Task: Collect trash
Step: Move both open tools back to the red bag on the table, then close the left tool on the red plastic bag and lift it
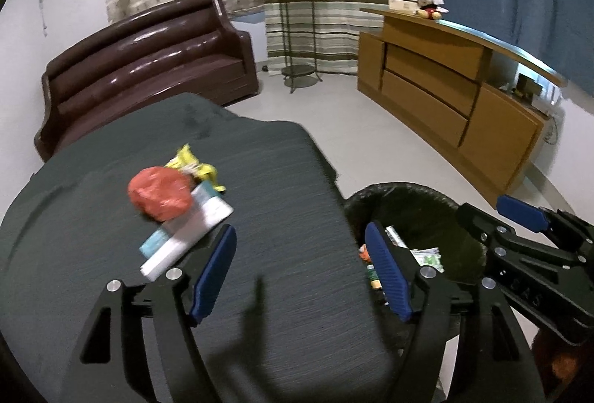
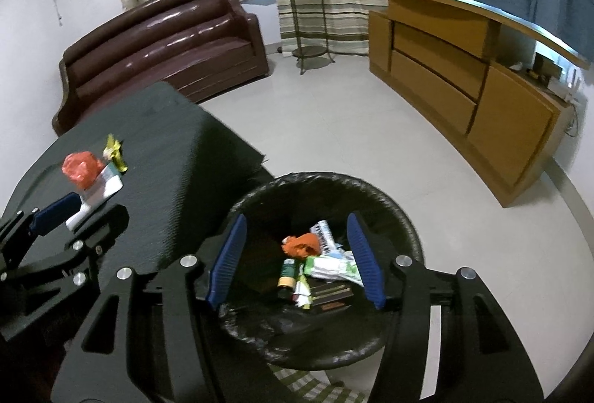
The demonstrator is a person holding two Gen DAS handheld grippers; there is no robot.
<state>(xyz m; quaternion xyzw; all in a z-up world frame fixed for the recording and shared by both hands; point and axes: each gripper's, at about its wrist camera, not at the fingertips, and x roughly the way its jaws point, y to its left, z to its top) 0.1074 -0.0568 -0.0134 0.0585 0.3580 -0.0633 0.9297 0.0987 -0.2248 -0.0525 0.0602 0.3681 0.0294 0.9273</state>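
Observation:
On the dark grey table (image 1: 282, 180) lies a pile of trash: a crumpled red bag (image 1: 160, 194), a yellow wrapper (image 1: 193, 165) and a white and light-blue box (image 1: 185, 236). My left gripper (image 1: 300, 273) is open and empty above the table, just right of the pile. A black-lined bin (image 2: 393, 210) stands beside the table and holds several pieces of trash, among them an orange wad (image 2: 302, 243). My right gripper (image 2: 295, 260) is open and empty above the bin. The pile also shows in the right wrist view (image 2: 92, 176).
A brown sofa (image 1: 148, 61) stands behind the table. A metal plant stand (image 1: 297, 32) with a potted plant is by the striped curtain. A long wooden cabinet (image 1: 445, 98) with a plush toy (image 1: 427, 6) runs along the right. Tiled floor (image 2: 334, 128) lies between.

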